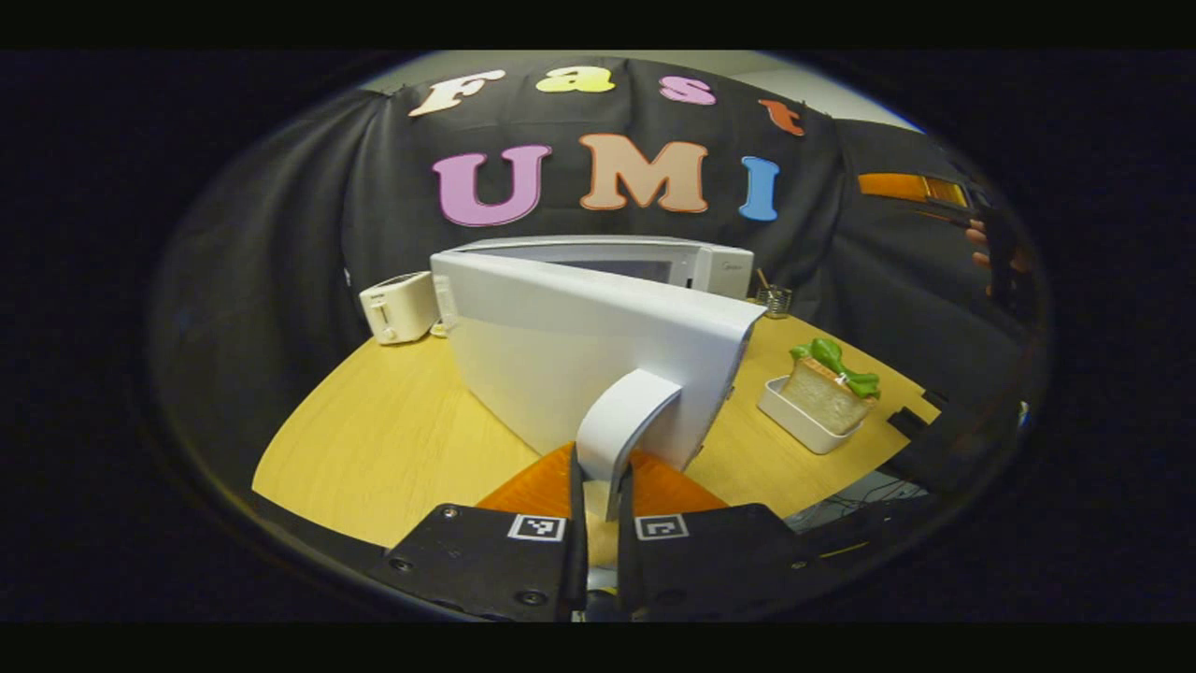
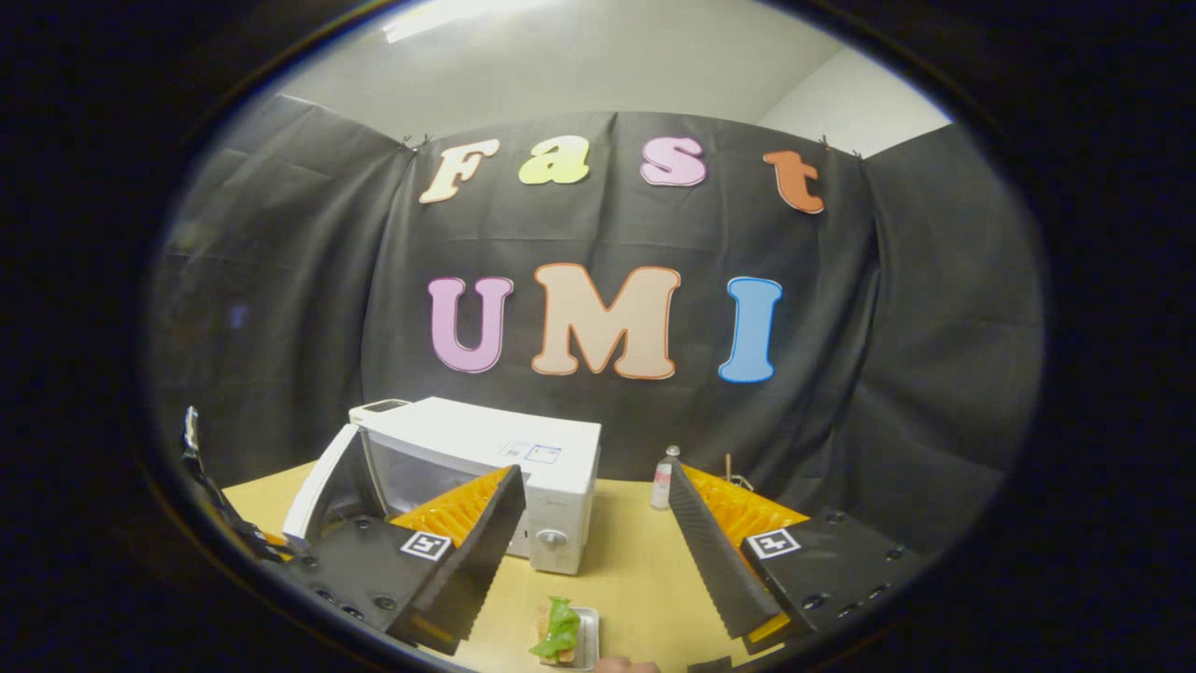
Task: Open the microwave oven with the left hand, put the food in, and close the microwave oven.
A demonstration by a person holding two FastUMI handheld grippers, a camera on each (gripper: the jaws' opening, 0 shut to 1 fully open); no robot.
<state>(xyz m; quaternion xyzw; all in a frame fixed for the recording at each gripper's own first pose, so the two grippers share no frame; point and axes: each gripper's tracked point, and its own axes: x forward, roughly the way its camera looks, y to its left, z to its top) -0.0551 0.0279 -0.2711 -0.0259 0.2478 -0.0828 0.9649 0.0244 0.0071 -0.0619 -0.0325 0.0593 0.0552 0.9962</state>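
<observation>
The white microwave (image 1: 696,264) stands at the back of the round wooden table (image 1: 374,439). Its door (image 1: 561,355) is swung wide toward me, and my left gripper (image 1: 598,495) is shut on the door's curved white handle (image 1: 624,416). The food is a sandwich with green lettuce (image 1: 827,388) lying in a small white tray (image 1: 792,418) to the door's right. In the right gripper view the microwave (image 2: 486,444) shows its open door (image 2: 322,486) and cavity. My right gripper (image 2: 595,472) hangs open above the table, with the sandwich (image 2: 561,628) below and between its fingers (image 2: 467,561).
A white toaster (image 1: 400,307) sits left of the microwave and a small mesh cup (image 1: 774,299) behind it on the right. A small bottle (image 2: 662,481) stands right of the microwave. A hand with the other gripper (image 1: 998,250) shows at the far right.
</observation>
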